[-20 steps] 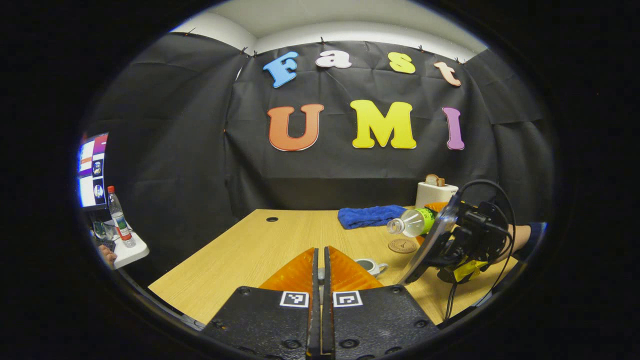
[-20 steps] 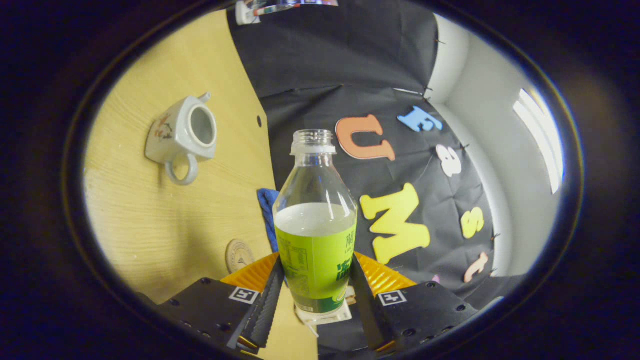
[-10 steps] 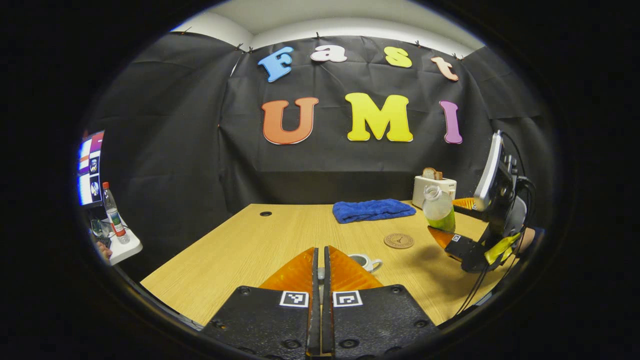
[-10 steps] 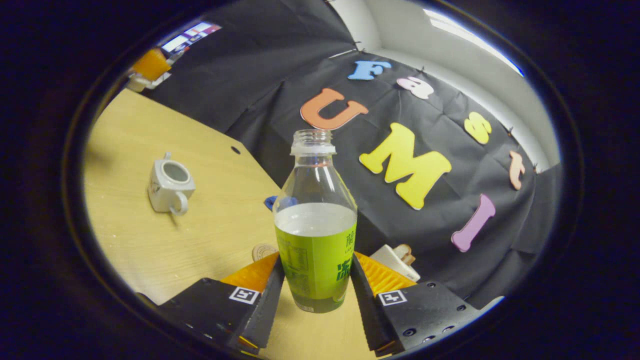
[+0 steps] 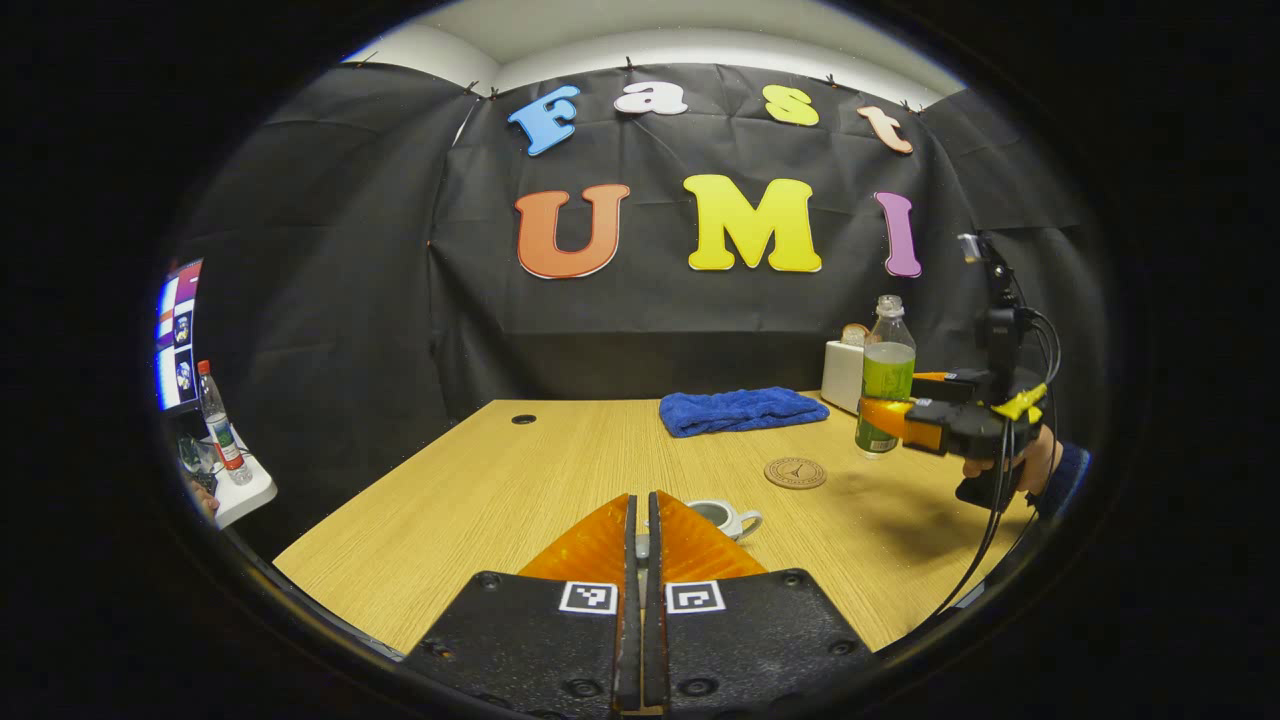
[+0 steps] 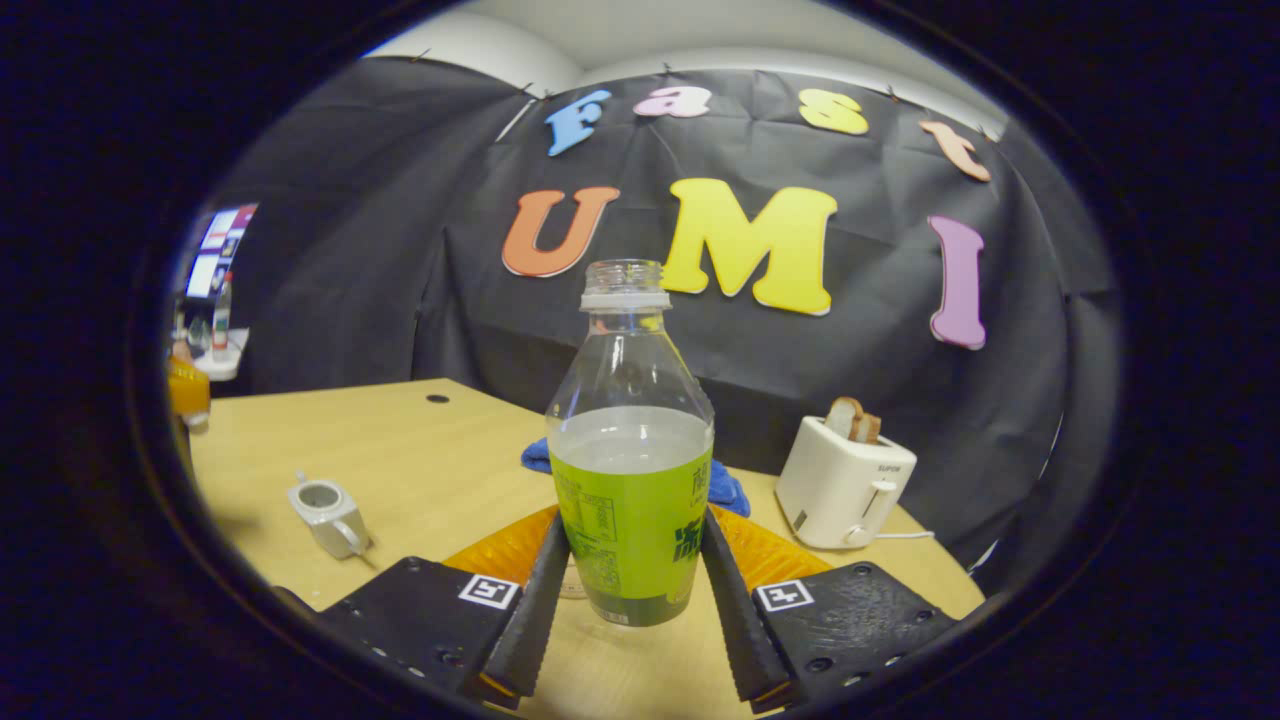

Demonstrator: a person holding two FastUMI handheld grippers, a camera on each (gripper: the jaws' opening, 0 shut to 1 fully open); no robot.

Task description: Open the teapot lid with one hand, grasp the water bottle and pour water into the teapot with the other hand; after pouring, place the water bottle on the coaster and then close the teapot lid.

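Right gripper view: the water bottle [image 6: 630, 470] stands upright, uncapped, long axis vertical, clamped at its label by the right tongs [image 6: 628, 590]; left gripper view puts the coaster [image 5: 795, 472] on the desk [image 5: 480, 500] just beside and below the bottle, toward the open teapot [image 5: 722, 517]; bare desk surrounds it; left tongs [image 5: 641, 545] are clenched, seemingly on the lid, though I cannot tell.

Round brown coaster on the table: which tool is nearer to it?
Right. The right tool holds the green-labelled bottle just beyond the coaster; the left tool is farther, near the teapot.
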